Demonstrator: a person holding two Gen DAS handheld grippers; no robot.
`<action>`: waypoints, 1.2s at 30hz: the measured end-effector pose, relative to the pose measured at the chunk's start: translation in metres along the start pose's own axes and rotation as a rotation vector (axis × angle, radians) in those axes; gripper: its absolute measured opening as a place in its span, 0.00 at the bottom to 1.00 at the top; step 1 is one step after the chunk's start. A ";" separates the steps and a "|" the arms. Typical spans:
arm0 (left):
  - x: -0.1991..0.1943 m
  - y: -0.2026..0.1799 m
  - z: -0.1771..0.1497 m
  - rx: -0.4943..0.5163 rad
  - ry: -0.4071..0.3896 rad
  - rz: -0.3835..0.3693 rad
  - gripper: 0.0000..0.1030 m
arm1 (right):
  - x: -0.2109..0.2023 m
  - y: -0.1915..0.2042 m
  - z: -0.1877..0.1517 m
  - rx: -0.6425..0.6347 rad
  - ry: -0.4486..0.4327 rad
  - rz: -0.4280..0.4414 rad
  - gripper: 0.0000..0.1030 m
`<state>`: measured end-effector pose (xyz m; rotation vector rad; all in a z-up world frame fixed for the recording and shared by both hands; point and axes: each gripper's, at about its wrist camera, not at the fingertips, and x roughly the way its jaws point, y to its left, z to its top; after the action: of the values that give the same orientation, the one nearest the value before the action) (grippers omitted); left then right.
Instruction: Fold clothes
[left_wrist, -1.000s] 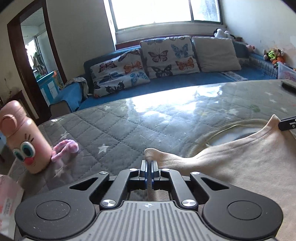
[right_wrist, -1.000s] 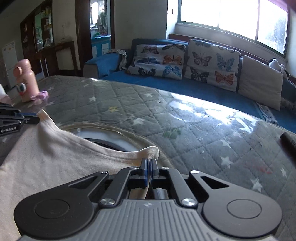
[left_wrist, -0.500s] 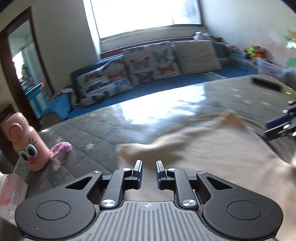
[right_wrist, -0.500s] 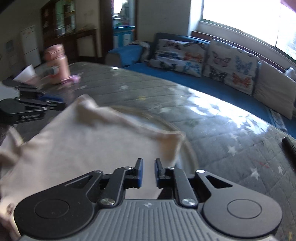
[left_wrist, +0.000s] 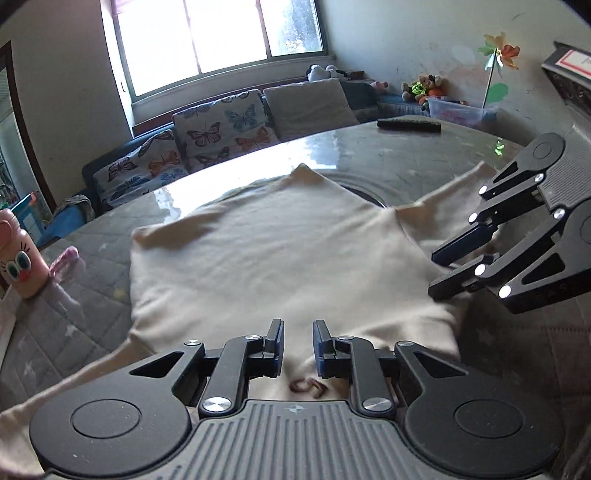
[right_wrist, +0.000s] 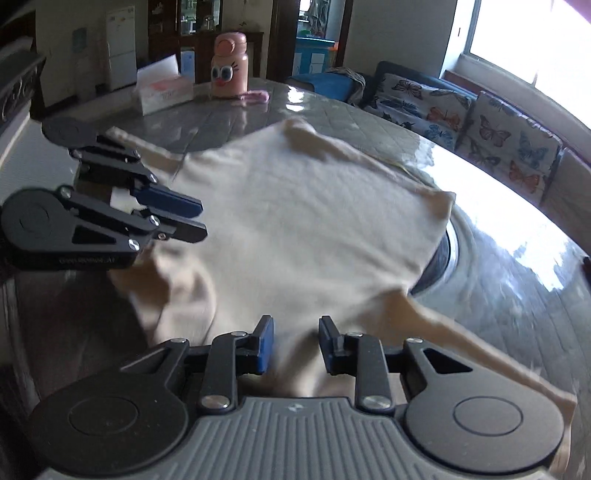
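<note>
A sunlit living room with a butterfly-cushioned sofa (left_wrist: 207, 144) frames a round quilted table (left_wrist: 406, 158). The cream garment (left_wrist: 280, 251) lies folded over on it, straight ahead of both grippers. The left gripper (left_wrist: 298, 345) and right gripper (right_wrist: 296, 345) have just been opening; their jaws now stand apart, pressing nothing, cloth beneath them. The garment's longer run lies across the pair, with neither hand clearly nearer, so the next fold probably needs both.
</note>
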<state>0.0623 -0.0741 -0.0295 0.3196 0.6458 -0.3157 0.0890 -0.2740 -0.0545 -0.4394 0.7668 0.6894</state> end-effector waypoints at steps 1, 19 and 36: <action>-0.001 -0.003 -0.001 0.017 -0.005 0.010 0.20 | -0.004 0.003 -0.006 -0.006 -0.013 -0.007 0.25; 0.000 -0.037 0.037 0.013 -0.063 -0.060 0.30 | -0.073 -0.154 -0.103 0.558 -0.098 -0.408 0.37; 0.015 -0.056 0.042 0.004 0.003 -0.044 0.31 | -0.069 -0.191 -0.134 0.693 -0.131 -0.382 0.08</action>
<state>0.0746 -0.1431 -0.0179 0.3104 0.6555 -0.3587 0.1231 -0.5143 -0.0681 0.0962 0.7203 0.0704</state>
